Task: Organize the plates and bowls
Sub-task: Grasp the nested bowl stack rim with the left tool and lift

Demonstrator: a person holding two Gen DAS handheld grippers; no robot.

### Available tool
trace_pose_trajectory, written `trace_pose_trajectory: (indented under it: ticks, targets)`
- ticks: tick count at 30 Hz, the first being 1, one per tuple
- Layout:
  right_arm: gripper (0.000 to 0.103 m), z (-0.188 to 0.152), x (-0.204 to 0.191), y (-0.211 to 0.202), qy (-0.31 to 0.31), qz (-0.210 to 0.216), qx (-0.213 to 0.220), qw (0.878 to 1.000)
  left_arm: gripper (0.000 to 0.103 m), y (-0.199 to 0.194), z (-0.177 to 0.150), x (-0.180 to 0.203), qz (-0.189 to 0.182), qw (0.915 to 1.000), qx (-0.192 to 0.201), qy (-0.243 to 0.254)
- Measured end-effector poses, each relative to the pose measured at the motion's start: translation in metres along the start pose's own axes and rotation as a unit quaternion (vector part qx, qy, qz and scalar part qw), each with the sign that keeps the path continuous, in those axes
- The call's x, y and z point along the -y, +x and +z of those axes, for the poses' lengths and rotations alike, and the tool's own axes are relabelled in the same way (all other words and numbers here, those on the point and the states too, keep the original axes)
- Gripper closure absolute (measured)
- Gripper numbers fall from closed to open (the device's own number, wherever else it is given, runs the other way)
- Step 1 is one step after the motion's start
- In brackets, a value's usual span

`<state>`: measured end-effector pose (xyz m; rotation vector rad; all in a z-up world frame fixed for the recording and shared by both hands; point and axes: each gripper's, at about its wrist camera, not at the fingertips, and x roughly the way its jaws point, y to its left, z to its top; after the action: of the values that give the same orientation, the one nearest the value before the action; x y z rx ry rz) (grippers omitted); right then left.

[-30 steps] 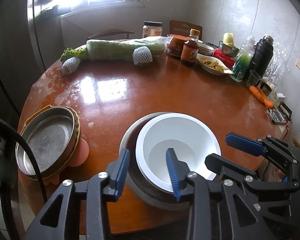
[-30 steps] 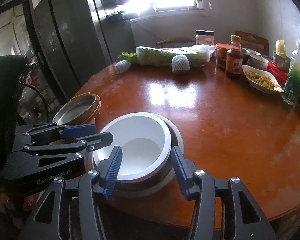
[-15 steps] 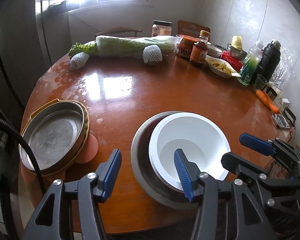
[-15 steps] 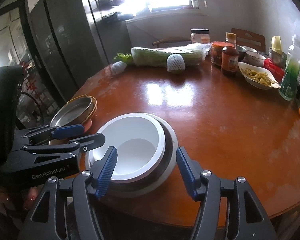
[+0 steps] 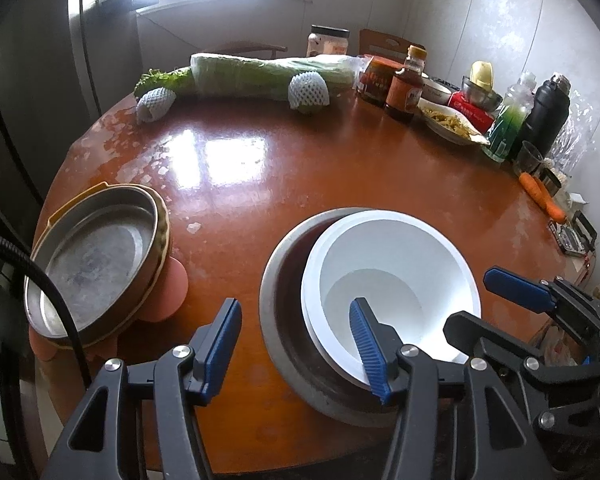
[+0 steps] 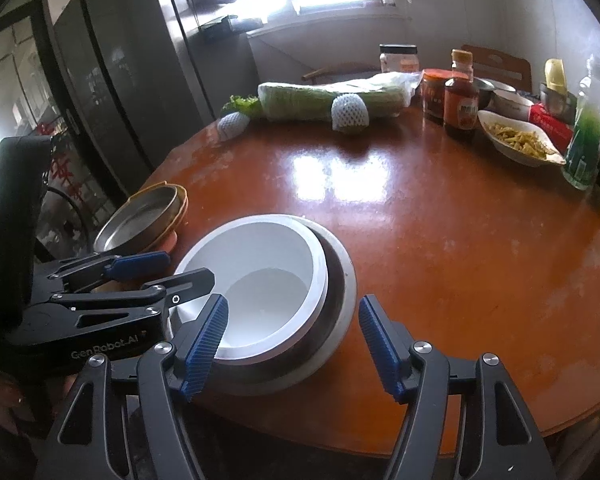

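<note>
A white bowl (image 5: 388,292) (image 6: 260,280) sits nested inside a wider metal bowl (image 5: 276,280) (image 6: 340,272) near the front edge of the round brown table (image 5: 340,184). My left gripper (image 5: 294,344) (image 6: 168,272) is open: one finger stands outside the metal bowl's left rim, the other hangs over the white bowl, and neither pad presses. My right gripper (image 6: 292,346) (image 5: 488,304) hovers at the bowls' near right side. Its jaws are opening, with part of the bowls' rim between them and untouched.
A metal pan on yellow and orange plates (image 5: 92,268) (image 6: 140,220) rests at the table's left edge. Along the back lie a wrapped cabbage (image 5: 268,76), netted fruit (image 5: 308,92), jars, a sauce bottle (image 5: 406,84), a dish of food (image 6: 520,140), bottles and carrots (image 5: 540,196).
Both grippers' jaws have spread apart and come off the bowls' rims. The nested bowls stay where they were on the table.
</note>
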<state>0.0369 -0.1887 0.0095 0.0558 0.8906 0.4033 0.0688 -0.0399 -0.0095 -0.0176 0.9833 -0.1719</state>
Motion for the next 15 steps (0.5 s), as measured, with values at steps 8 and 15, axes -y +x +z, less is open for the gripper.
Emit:
trace_pose_trajectory:
  ticks: [8, 15]
  targets:
    - [0.033, -0.002, 0.005, 0.012, 0.009, 0.006, -0.015, 1.0, 0.045, 0.01, 0.001, 0.001, -0.002, 1.0, -0.007, 0.001]
    - [0.034, -0.005, 0.01, 0.022, 0.017, 0.024, -0.021, 0.999, 0.046, 0.023, -0.002, 0.004, -0.009, 0.9997, -0.021, 0.002]
